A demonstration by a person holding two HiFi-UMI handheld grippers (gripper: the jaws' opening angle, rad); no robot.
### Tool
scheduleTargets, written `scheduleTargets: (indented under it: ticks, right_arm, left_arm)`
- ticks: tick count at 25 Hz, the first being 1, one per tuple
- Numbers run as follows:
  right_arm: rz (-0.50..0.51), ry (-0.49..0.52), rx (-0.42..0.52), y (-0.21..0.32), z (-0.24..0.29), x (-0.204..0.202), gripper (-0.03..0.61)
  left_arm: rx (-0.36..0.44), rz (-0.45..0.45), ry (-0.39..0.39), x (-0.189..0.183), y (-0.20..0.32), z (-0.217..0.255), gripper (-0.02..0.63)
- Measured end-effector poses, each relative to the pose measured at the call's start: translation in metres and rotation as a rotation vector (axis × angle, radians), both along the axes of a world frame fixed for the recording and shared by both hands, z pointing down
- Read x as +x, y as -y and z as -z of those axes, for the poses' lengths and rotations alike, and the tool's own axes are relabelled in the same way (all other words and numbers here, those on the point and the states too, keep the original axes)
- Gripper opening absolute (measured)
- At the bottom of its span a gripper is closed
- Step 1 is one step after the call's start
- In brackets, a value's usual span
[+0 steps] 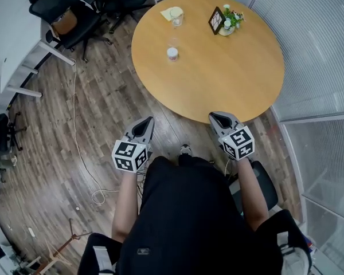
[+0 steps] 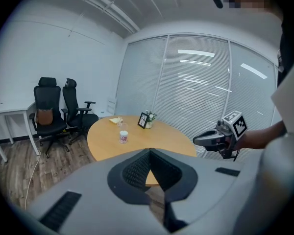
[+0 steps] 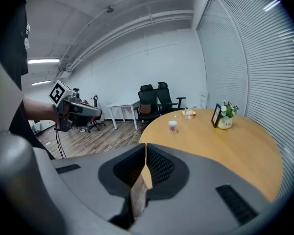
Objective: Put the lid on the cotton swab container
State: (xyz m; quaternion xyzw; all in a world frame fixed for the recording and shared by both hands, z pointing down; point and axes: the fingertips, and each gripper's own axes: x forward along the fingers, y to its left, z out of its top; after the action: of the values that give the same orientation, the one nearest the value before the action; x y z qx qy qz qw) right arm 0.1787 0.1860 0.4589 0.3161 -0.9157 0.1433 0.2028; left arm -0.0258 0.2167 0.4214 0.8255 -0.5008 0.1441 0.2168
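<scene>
**Both grippers closed and empty, container far on the table**

In the left gripper view, the two fingers [image 2: 134, 173] of the left gripper [image 2: 150, 153] stand pressed together, and we see nothing between them. In the right gripper view, the fingers [image 3: 161, 165] of the right gripper [image 3: 145, 153] also meet, with only a thin line between them, and they hold nothing.

In the head view both grippers hang in front of the person's body. The left one is over the wooden floor [image 1: 97, 113], and the right one is just at the near edge of the round table [image 1: 218, 79]. Each gripper points toward the table.

The cotton swab container [image 1: 172, 53] stands upright on the table, on its left part, well apart from both grippers. It is white with a red mark on its side, and its top looks open.

Further back, near the far edge, a small clear item [image 1: 177, 19] rests on a yellow sheet [image 1: 169, 12]. We cannot tell whether this item is the lid. To the right of it stand a picture frame [image 1: 216, 20] and, touching or just beside it, a small plant pot [image 1: 229, 23].

Beyond the table, on the left, we see black office chairs [image 1: 63, 10] and a white desk [image 1: 17, 56]. A thin cable [image 1: 75, 125] runs over the floor.
</scene>
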Motion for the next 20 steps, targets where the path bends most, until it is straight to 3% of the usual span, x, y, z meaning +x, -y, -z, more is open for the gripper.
scheduleTargets:
  ticks: [20]
  right_arm:
    - [-0.005, -0.003, -0.044, 0.043, -0.011, -0.015, 0.006]
  left_arm:
    - [-0.038, -0.001, -0.009, -0.017, 0.048, -0.011, -0.005]
